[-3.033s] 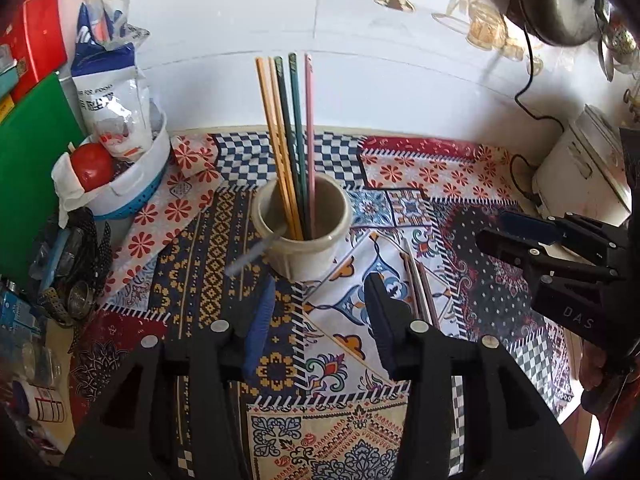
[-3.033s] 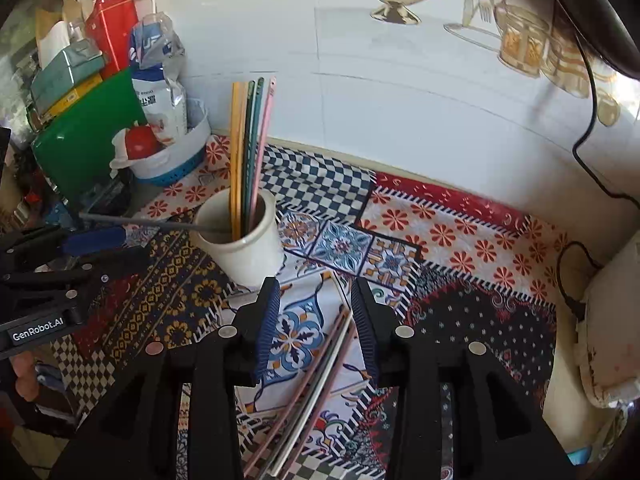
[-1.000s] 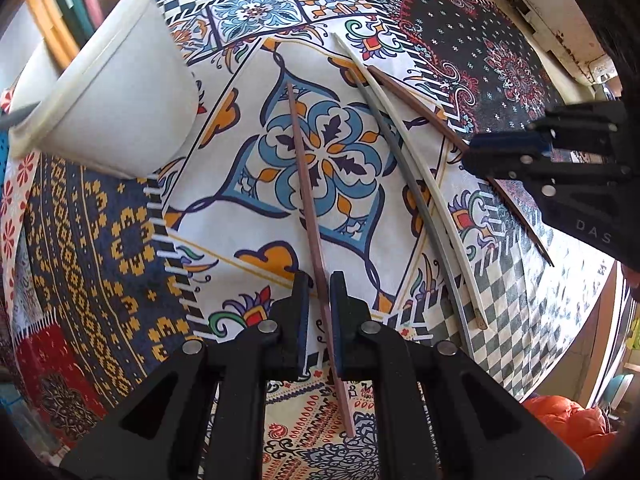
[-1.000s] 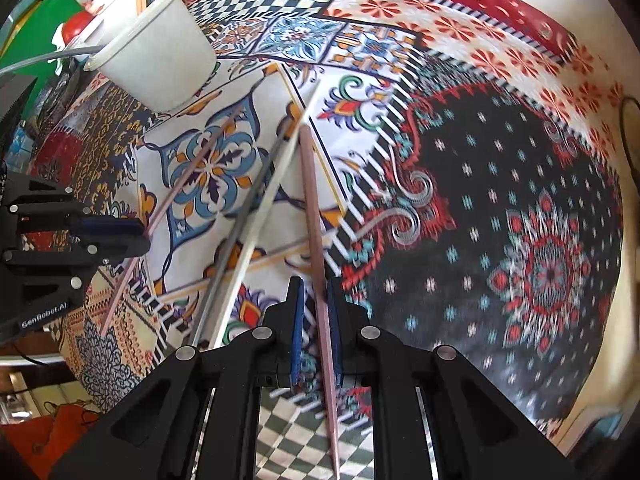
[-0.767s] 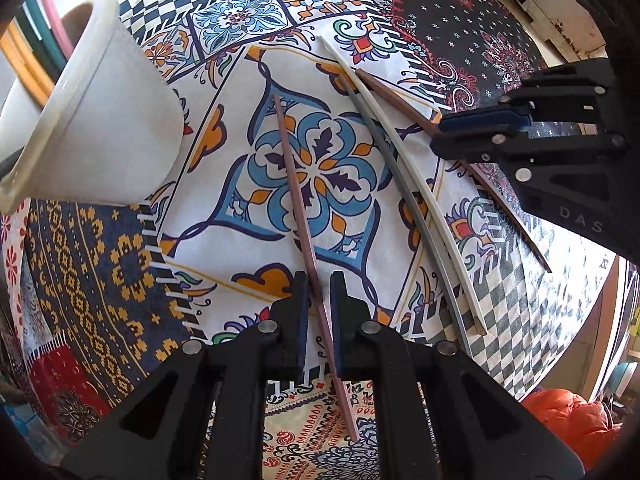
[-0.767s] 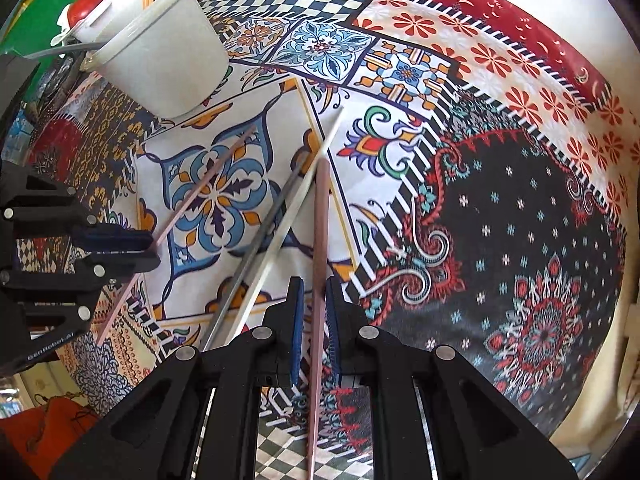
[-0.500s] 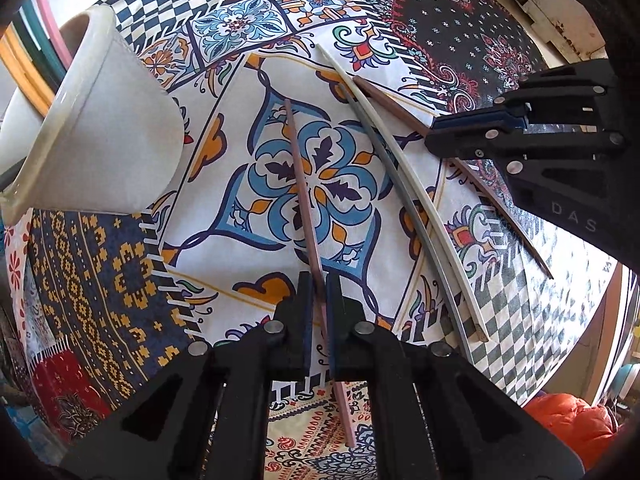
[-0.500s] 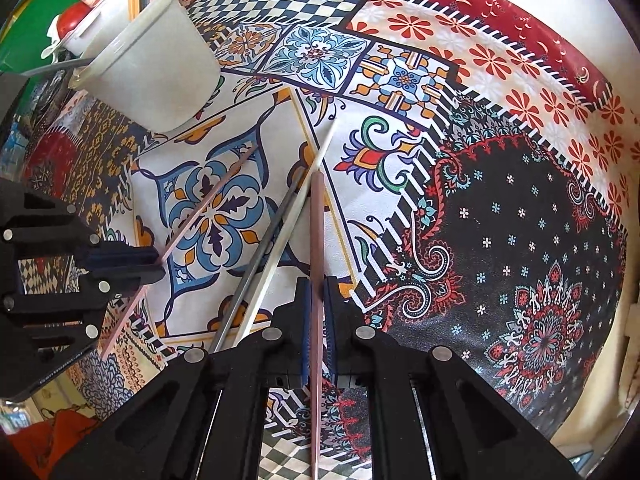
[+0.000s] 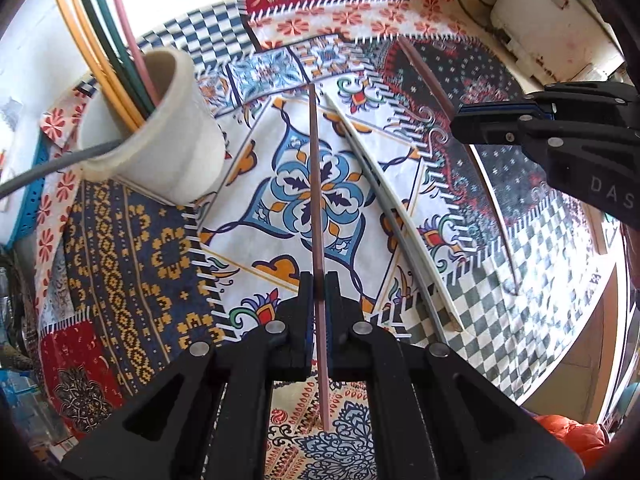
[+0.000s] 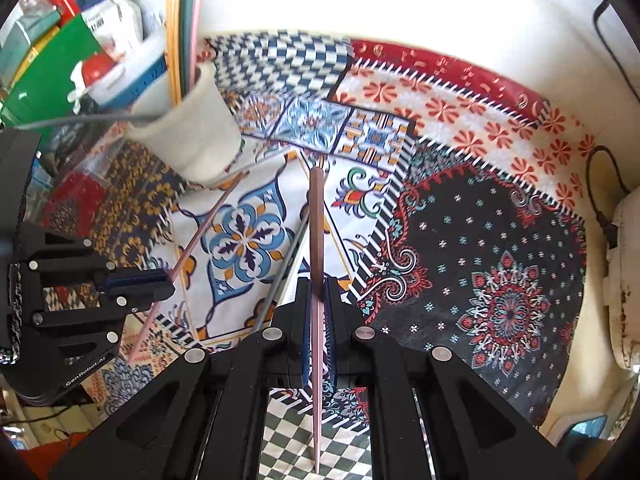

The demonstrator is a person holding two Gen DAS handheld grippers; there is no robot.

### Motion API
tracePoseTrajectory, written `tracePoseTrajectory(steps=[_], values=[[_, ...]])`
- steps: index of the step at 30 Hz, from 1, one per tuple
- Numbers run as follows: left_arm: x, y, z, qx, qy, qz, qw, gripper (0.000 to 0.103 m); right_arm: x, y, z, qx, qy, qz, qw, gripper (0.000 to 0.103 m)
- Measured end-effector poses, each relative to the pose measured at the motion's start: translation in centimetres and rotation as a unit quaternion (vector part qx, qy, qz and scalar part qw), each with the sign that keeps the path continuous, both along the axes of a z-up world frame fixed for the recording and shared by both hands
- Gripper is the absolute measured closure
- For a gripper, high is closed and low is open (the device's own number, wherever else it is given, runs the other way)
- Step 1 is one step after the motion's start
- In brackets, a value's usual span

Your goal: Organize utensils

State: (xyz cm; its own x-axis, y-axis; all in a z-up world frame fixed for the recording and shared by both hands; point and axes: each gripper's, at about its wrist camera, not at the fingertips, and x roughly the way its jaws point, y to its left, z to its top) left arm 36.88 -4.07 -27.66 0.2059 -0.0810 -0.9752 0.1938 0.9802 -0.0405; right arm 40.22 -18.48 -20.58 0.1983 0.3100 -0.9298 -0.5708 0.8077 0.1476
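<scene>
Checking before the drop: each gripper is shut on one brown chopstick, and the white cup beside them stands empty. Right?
Not quite: the white cup is not empty; the left wrist view shows yellow, green and pink chopsticks in it. The left gripper and right gripper each grip one brown chopstick.

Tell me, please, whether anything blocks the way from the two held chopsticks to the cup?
Nothing visible does. The left tool and right tool each grip a brown chopstick above the cloth. The cup stands beyond them over bare cloth, though the chopsticks already in it crowd one side.
</scene>
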Motion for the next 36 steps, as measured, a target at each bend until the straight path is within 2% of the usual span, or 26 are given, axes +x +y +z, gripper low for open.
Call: tracePoseTrajectory(steps=[11, 20, 23, 27, 30, 36], values=[[-1.9, 1.7, 6.5, -0.012, -0.076, 0.021, 0.9968, 0.101, -0.9, -0.2, 5.1, 0.039, -0.068, -0.014, 0.997, 0.098], [-2.3, 2.2, 9.7, -0.014, -0.123, 0.032, 0.9918, 0.103, -1.7, 0.1, 7.9, 0.055, -0.100, -0.009, 0.993, 0.098], [-2.4, 2.4, 10.3, -0.015, -0.132, 0.037, 0.9904, 0.103, -1.7, 0.3, 8.8, 0.062, -0.109, -0.007, 0.992, 0.102], [-2.3, 2.6, 10.6, -0.020, -0.134, 0.036, 0.9901, 0.103, -1.6, 0.5, 9.8, 0.066, -0.125, -0.001, 0.990, 0.102], [-1.9, 2.3, 9.7, -0.016, -0.118, 0.032, 0.9923, 0.103, -1.2, 0.7, 9.8, 0.063, -0.126, 0.003, 0.990, 0.102], [-0.2, 1.5, 6.1, -0.016, -0.071, 0.034, 0.9967, 0.099, 0.2, 0.3, 7.2, 0.059, -0.085, 0.001, 0.995, 0.102]])
